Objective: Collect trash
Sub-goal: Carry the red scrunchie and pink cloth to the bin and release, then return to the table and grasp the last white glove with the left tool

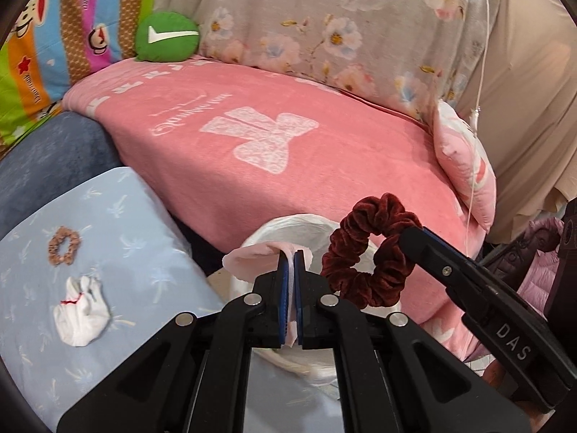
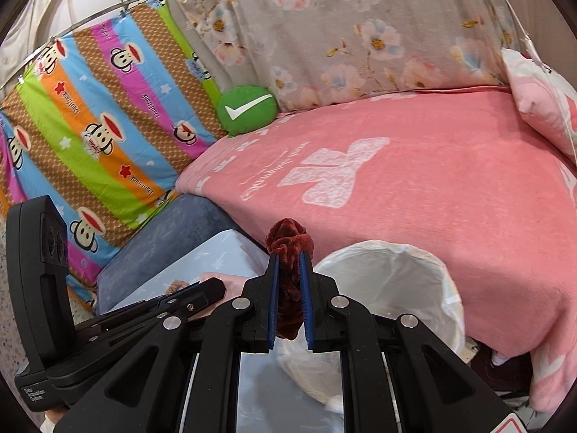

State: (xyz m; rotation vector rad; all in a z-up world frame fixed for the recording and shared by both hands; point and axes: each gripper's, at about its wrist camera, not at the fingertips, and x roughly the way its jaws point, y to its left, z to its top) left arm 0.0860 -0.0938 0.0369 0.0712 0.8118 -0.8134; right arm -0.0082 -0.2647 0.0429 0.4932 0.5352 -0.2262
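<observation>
Dark red velvet is squeezed between the fingers of the right gripper (image 2: 288, 270): it is a scrunchie (image 1: 368, 252), and it hangs in the air just over the bin. The left gripper (image 1: 291, 256) is clamped tight on a thin pink piece (image 1: 252, 258), maybe a tissue or a pad, also beside the bin's mouth. The bin is a small trash can with a white bag liner (image 2: 447, 288), standing on the floor right against the pink blanket (image 1: 252, 137).

I think the step now is to drop both things into the bin. To do it well, bring each gripper right above the middle of the open bag, not over its edge. Then let go, one hand at a time. The scrunchie is soft and may cling to the pads, so open wide.

More is left on the light blue cloth (image 1: 151, 238): a white crumpled wad (image 1: 81, 314) and a small brown scrunchie (image 1: 64, 245), lying near each other.
</observation>
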